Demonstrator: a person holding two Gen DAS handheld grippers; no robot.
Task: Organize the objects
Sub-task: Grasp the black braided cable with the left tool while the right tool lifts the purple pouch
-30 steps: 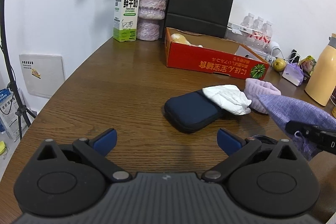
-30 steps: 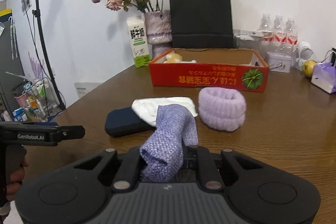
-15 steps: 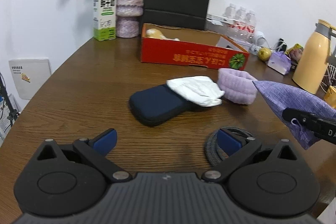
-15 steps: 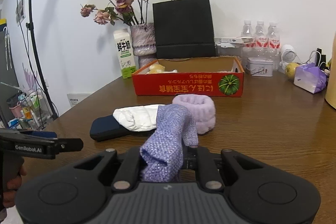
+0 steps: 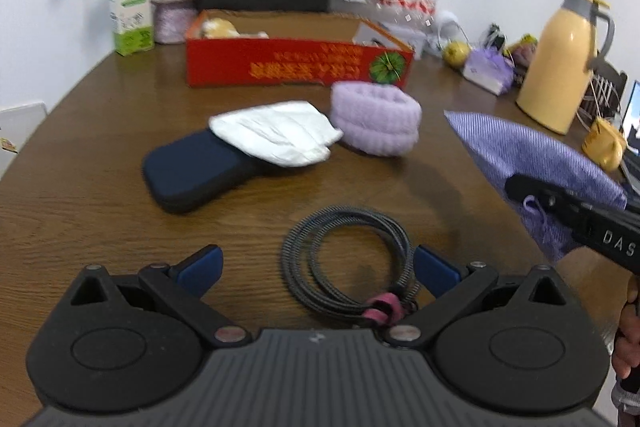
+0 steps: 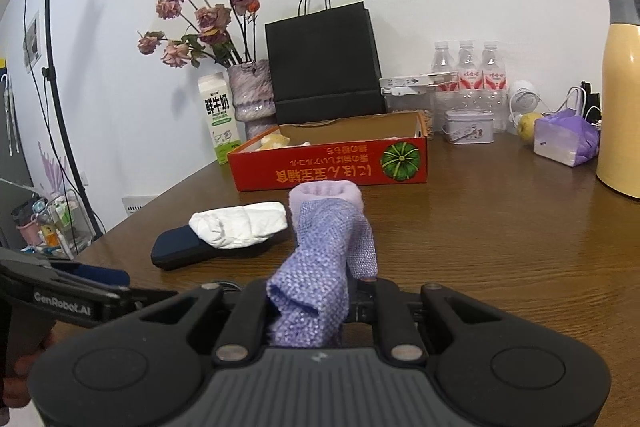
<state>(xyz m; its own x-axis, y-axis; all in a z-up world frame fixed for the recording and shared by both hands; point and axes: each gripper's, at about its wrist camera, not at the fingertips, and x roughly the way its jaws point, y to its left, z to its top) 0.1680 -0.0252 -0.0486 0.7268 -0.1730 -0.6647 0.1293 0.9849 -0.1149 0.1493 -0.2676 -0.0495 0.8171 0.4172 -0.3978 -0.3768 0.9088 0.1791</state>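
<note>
Right gripper [image 6: 316, 307] clenched on a purple woven pouch [image 6: 320, 267], held off the wooden table [image 6: 500, 247]; the pouch's long axis runs away from the camera, free end rising toward the red box [image 6: 328, 167]. In the left wrist view the pouch [image 5: 532, 163] points a corner up and left toward the lilac headband [image 5: 376, 125]. Left gripper [image 5: 316, 263] spread wide, holding nothing, its blue pads either side of a coiled cable [image 5: 344, 259] on the table. Navy case [image 5: 192, 171] lies slantwise, near end toward the left, a white cloth [image 5: 276, 133] draped over its far end.
</note>
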